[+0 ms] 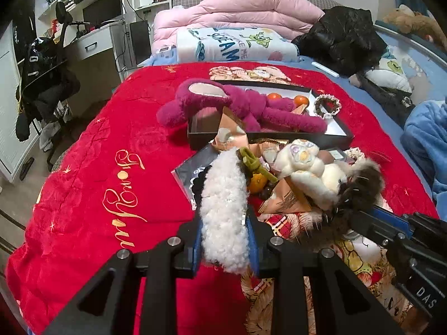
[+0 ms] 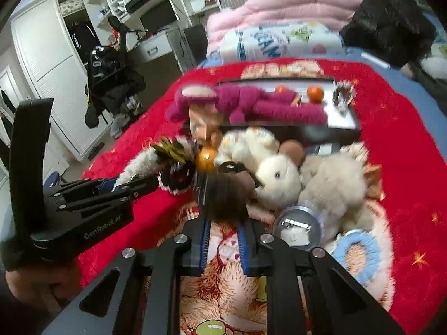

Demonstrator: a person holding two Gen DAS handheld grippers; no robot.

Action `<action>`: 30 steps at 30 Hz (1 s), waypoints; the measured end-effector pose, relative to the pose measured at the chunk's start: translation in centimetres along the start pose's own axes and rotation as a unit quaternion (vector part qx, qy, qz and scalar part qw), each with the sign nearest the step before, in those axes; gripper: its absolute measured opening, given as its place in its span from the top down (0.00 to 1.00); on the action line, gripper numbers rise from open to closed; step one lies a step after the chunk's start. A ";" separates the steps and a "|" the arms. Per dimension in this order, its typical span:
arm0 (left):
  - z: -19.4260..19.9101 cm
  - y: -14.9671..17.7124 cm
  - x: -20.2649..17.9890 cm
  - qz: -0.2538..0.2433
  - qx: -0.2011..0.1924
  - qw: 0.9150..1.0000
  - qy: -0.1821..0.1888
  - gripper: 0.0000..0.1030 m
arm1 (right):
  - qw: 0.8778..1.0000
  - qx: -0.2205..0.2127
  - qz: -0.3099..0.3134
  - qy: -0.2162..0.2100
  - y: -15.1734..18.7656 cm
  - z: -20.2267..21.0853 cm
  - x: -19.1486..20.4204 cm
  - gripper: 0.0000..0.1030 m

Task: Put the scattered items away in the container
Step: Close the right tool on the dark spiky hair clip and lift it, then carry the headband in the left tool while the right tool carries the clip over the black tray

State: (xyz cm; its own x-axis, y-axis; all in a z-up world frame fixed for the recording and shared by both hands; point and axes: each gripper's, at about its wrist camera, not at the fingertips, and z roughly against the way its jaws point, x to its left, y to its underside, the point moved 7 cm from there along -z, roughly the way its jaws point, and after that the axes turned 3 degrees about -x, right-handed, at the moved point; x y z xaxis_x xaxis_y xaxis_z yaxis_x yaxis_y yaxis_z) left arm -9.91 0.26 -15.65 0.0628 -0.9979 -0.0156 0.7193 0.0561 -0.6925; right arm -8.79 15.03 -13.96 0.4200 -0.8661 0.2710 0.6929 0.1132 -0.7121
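My left gripper (image 1: 225, 231) is shut on a white fluffy strip (image 1: 223, 206), held just above the red blanket. My right gripper (image 2: 223, 223) is shut on a brown fur pompom (image 2: 223, 198). Each gripper shows in the other's view, the left gripper (image 2: 151, 181) at the left and the right gripper (image 1: 363, 217) at the right. Between them lies a heap with a white plush toy (image 2: 276, 178), a tangerine (image 2: 206, 157), a black scrunchie (image 2: 178, 176) and a round badge (image 2: 297, 229). Behind the heap stands a black tray (image 1: 340, 139) holding a magenta plush (image 1: 237, 103), tangerines and a scrunchie.
A red blanket (image 1: 111, 145) covers the bed. A pink duvet (image 1: 237, 8), a folded cartoon blanket and a black jacket (image 1: 343, 33) lie at the far end. A blue ring scrunchie (image 2: 354, 254) lies near right. The floor, a desk and an office chair (image 1: 47, 78) are left of the bed.
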 end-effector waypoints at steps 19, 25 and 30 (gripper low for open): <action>-0.8 1.0 -0.2 -0.004 0.026 1.000 -0.001 0.74 | 0.996 0.028 -0.076 0.024 1.6 0.3 -3.4 0.51; -1.0 1.2 -0.3 -0.003 0.032 0.999 0.003 0.74 | 0.992 0.064 -0.100 0.043 2.7 -0.6 -4.7 0.51; -1.0 1.4 -0.6 -0.010 0.034 0.999 0.005 0.74 | 0.989 0.088 -0.114 0.025 3.2 -2.6 -4.6 0.51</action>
State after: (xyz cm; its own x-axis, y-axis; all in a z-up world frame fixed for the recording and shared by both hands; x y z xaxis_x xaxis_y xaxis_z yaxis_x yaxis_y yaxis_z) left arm -9.64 0.91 -17.34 0.0410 -0.9991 -0.0091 0.7660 0.0372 -0.6418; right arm -10.01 18.06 -19.19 0.2156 -0.9012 0.3760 0.8596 -0.0075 -0.5109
